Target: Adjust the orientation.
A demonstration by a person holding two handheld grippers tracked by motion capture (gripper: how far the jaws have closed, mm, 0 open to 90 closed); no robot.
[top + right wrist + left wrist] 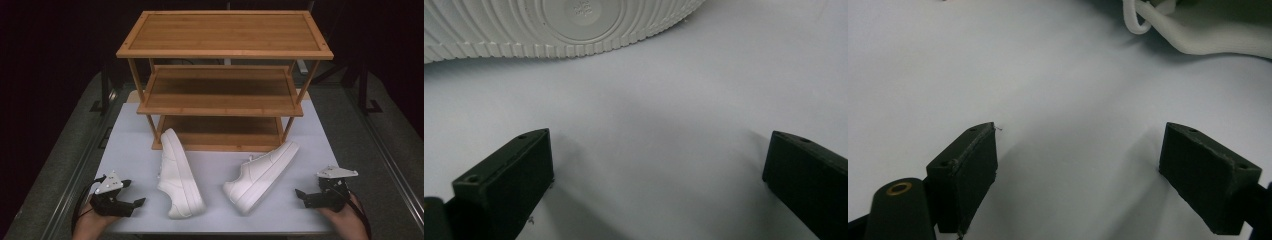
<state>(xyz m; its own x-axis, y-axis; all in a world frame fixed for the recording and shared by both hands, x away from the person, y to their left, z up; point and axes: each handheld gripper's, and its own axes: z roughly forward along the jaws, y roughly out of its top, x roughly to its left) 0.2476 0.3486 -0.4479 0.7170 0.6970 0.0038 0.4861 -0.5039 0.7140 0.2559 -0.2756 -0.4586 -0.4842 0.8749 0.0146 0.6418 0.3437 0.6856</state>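
Bamboo shoe rack (225, 80): three tiers, stands at far half of table, all shelves bare. Bottom tier sits directly on the white table top (130, 145).

Left sneaker (179, 172): white, low-cut, lies on its side just in front of rack's bottom-left corner, one end near rack, other end toward person. Its lace and upper show at top right of left gripper view (1193, 30).

Right sneaker (260, 175): white, lies on its side, angled, one end near rack's bottom-right corner, other end at table centre-front. Its ribbed sole w/ round tread pattern shows at top of right gripper view (559, 25). The two sneakers lie apart, closest at their near ends.

Left gripper (134, 193): at front-left of table, held in person's left hand (92, 222), jaws pointing toward left sneaker. Jaws wide apart, nothing btwn them; bare table under them in left gripper view (1078, 165).

Right gripper (300, 193): at front-right edge, held in right hand (345, 217), pointing toward right sneaker. In right gripper view (659, 175) jaws wide apart, empty, sole well ahead of the tips.
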